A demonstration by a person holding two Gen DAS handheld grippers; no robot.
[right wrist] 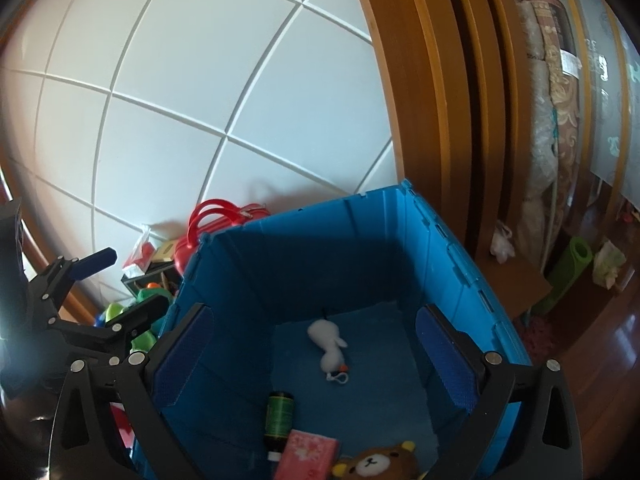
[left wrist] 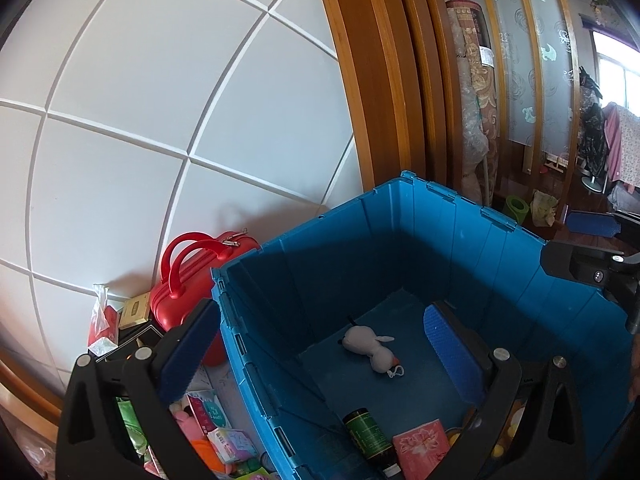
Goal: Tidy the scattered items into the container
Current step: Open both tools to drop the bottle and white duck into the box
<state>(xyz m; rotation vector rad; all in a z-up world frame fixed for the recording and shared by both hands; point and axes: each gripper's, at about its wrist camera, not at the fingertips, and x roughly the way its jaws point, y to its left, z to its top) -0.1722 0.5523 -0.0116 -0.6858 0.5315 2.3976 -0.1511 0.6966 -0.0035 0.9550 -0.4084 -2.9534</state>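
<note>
blue bin (right wrist: 448, 240), plush duck (right wrist: 329, 346), bottle (right wrist: 280, 416)

My black hand-held gripper (right wrist: 312, 354) frames, silver screws (right wrist: 491, 358), ribbed blue pads (right wrist: 446, 354) on each finger.

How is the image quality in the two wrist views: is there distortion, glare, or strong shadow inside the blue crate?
Left wrist view: fisheye bends the white wall panels; the window is overexposed; the blue crate has a shaded left inner wall. Right wrist view: same bending; a hazy flare washes the left edge near the left gripper; the white plush toy stays sharp.
</note>
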